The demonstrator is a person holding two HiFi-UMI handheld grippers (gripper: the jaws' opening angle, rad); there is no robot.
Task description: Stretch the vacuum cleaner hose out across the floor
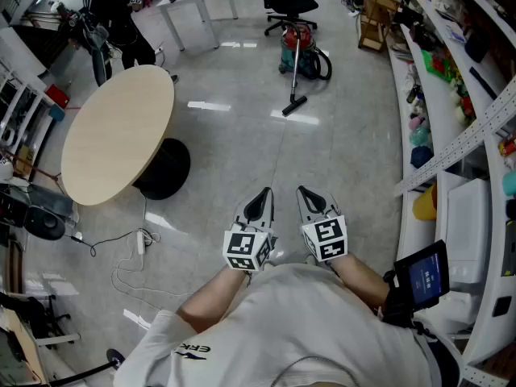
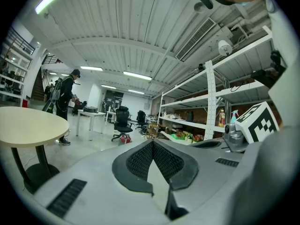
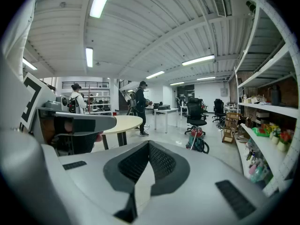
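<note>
Right now, nearest the person, the left hand-held gripper [image 1: 260, 206] and right hand-held gripper [image 1: 313, 205] sit side by side just in front of the torso, tips aimed fwd over the glossy grey floor [image 1: 347, 160]. Both are closed w/ nothing btwn the jaws. The left gripper view shows the ribbed black pads [image 2: 139, 161] meeting at the tip. The right gripper view shows the same, its pads [image 3: 133, 165] pressed together and no hose in either.

Alongside on the person's right runs a long white shelving unit [image 1: 451, 160] w/ mixed small items.

Well ahead, far across the floor, stands the red-and-teal canister vacuum cleaner [image 1: 297, 53], just in front of a black office chair [image 1: 290, 2]. Its dark ribbed hose [image 1: 324, 64] sits looped tight beside the canister. The slim metal wand [image 1: 296, 75] slants down to the flat black floor head [image 1: 293, 106], which rests on the floor on the side nearer the person.

Progress, as I judge it: nil so far. The hose is bunched at the canister, not laid out at all, and neither gripper is anywhere nr it. All left to do: reach the vac, grip the hose or wand end, then pull away from the canister til the hose lies long across the floor.
</note>
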